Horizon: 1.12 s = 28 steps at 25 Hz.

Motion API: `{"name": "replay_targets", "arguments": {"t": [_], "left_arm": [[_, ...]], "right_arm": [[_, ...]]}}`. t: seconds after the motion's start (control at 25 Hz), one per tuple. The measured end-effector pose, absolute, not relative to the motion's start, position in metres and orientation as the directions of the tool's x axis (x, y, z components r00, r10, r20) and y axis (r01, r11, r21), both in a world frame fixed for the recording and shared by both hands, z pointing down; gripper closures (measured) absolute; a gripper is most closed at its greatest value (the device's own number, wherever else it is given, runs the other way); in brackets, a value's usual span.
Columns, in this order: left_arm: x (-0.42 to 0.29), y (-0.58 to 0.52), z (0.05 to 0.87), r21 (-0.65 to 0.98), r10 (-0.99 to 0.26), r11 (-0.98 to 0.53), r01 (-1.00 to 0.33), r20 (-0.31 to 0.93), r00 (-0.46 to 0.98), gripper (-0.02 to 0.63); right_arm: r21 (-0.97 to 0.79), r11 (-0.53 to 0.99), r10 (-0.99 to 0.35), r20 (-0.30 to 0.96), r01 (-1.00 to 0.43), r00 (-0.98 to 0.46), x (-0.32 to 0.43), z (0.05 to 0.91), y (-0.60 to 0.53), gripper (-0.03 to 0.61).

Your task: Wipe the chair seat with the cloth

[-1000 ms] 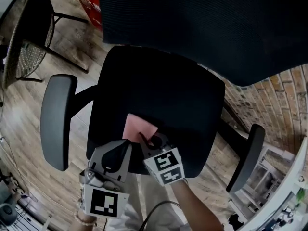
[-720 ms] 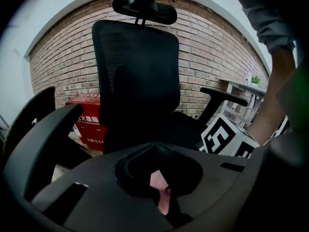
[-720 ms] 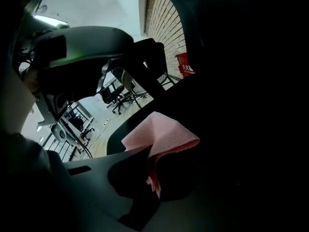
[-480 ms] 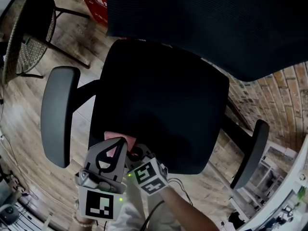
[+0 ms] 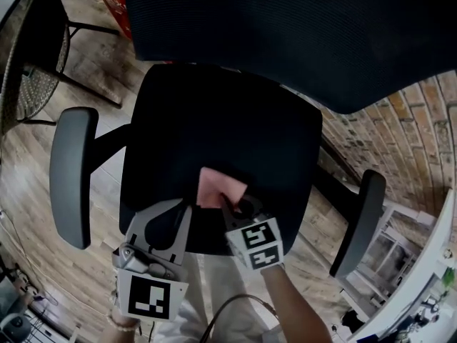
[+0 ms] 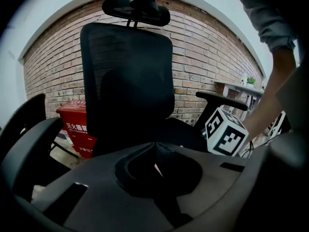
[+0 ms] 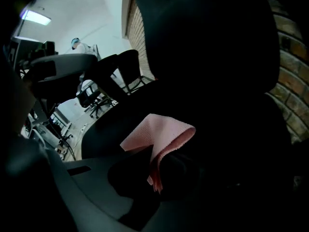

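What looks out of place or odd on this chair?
Nothing stands out. The pink cloth, folded over in the shut right gripper, rests on the seat near its front edge; no spill or damage shows.

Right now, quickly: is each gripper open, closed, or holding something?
Left gripper: closed, gripping nothing that I can see.
Right gripper: closed on the pink cloth.

One black office chair (image 5: pixel 221 134), two armrests (image 5: pixel 70 174), one pink cloth (image 5: pixel 218 187), one red box (image 6: pixel 76 127), two grippers: left gripper (image 5: pixel 187 209), right gripper (image 5: pixel 224 200).
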<state>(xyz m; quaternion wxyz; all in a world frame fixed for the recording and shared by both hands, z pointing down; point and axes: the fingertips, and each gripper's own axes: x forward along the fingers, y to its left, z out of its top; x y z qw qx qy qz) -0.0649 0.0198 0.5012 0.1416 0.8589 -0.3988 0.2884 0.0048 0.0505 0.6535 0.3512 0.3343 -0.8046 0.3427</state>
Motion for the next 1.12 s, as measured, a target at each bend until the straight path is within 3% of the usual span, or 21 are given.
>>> {"name": "replay_targets", "arguments": {"t": [0.28, 0.52, 0.72, 1.12], "left_arm": [[-0.030, 0.004, 0.492, 0.039, -0.601, -0.662, -0.748, 0.568, 0.562, 0.595], [-0.019, -0.015, 0.480, 0.148, -0.625, -0.601, -0.785, 0.526, 0.577, 0.595], [-0.028, -0.024, 0.488, 0.083, -0.658, -0.586, -0.806, 0.532, 0.533, 0.595], [-0.055, 0.002, 0.527, 0.114, -0.645, -0.526, -0.843, 0.593, 0.482, 0.595]], "right_arm": [[-0.163, 0.401, -0.439, 0.829, -0.901, -0.345, 0.125, 0.650, -0.002, 0.528], [-0.124, 0.351, -0.463, 0.838, -0.928, -0.288, 0.158, 0.640, -0.015, 0.528], [-0.152, 0.362, -0.444, 0.839, -0.920, -0.314, 0.144, 0.647, -0.007, 0.528], [-0.293, 0.426, -0.334, 0.828, -0.856, -0.450, 0.056, 0.657, 0.065, 0.528]]}}
